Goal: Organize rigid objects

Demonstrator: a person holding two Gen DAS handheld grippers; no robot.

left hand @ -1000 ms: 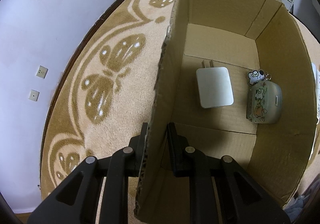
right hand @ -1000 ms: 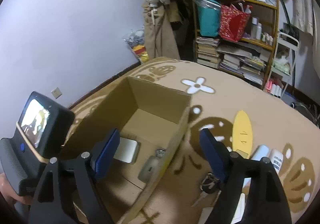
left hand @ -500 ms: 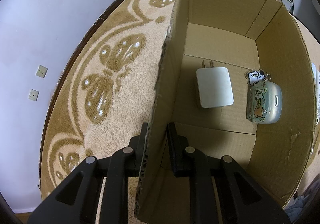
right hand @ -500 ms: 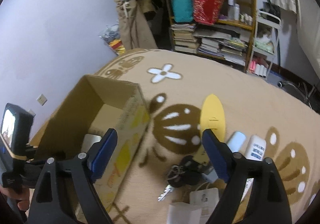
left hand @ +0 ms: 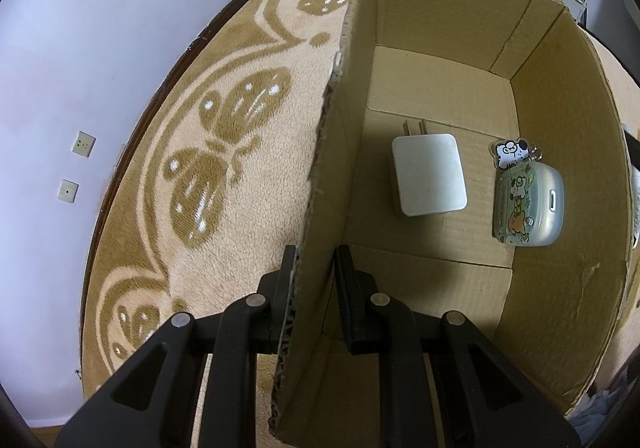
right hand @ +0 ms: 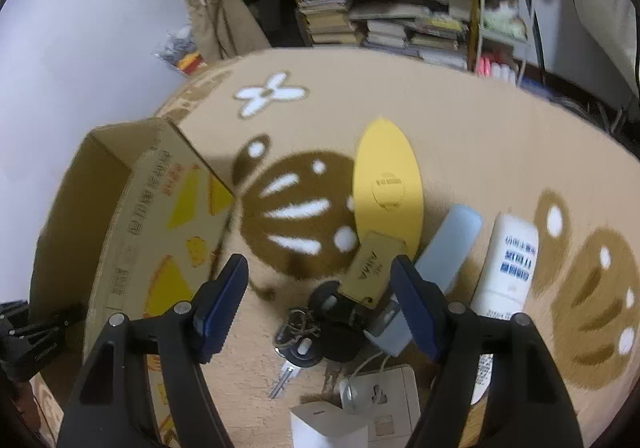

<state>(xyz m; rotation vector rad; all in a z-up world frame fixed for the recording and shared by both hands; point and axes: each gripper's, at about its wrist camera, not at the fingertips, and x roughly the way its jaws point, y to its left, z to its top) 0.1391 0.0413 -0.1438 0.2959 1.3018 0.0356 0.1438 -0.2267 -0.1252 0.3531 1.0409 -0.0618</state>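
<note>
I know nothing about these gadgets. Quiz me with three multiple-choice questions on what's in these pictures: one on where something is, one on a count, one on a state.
1. Where does the white charger lie?
A. on the carpet
B. on the cardboard box floor
C. on a shelf

2. How many things lie inside the box?
A. two
B. four
C. none

3. How is the right hand-held gripper?
A. shut on the keys
B. shut on the yellow card
C. open, holding nothing

Answers:
1 B: it rests flat on the box floor, beside the earbud case.
2 A: only charger and case show.
3 C: its blue fingers stand wide apart above the keys.
</note>
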